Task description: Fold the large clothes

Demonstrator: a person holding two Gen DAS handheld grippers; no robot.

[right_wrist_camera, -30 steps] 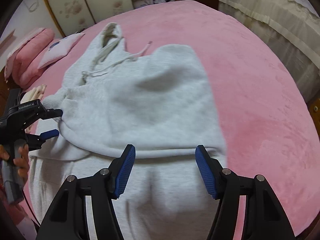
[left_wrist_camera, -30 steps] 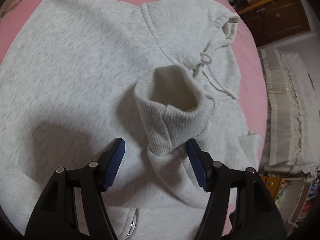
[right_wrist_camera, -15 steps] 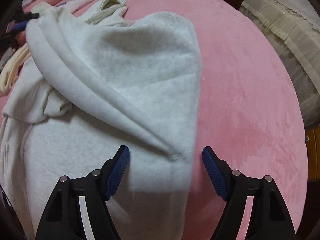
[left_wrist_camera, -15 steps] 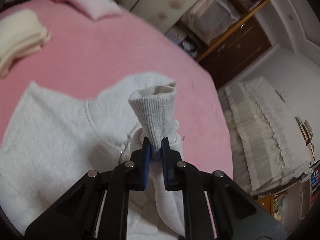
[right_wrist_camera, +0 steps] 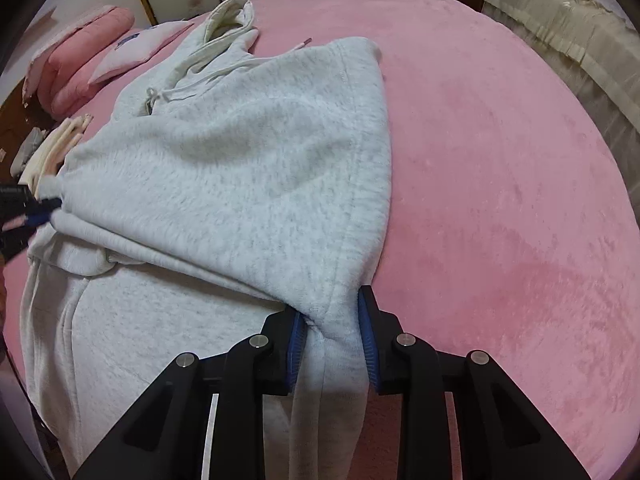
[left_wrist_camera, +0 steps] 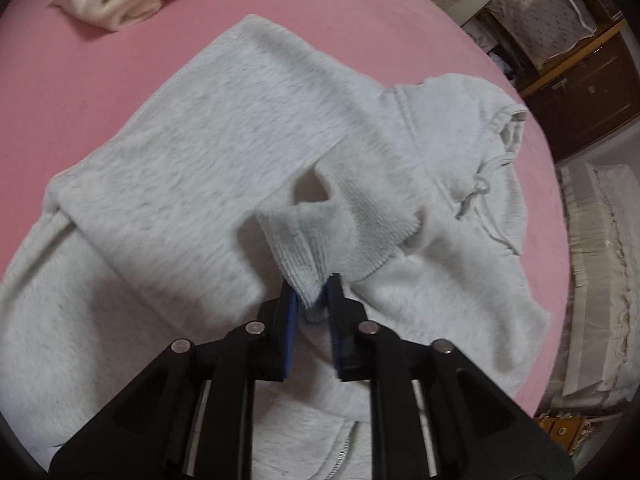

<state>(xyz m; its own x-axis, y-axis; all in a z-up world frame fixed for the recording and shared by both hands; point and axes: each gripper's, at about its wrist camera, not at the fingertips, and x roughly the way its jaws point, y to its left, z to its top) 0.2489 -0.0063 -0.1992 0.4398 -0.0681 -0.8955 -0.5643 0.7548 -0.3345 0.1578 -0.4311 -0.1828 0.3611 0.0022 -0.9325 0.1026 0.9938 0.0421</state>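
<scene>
Both tongs (left_wrist_camera: 312, 300) (right_wrist_camera: 332, 312) over pink bedspread (right_wrist_camera: 500, 200)

Fuzzy grey fleece hoodie (left_wrist_camera: 208, 152) on matt pink plush bedcover (right_wrist_camera: 500, 168)

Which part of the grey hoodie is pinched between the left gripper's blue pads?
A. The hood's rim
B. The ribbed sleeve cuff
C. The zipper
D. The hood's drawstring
B: in the left wrist view the left gripper has its pads closed on the ribbed sleeve cuff of the hoodie.
</scene>
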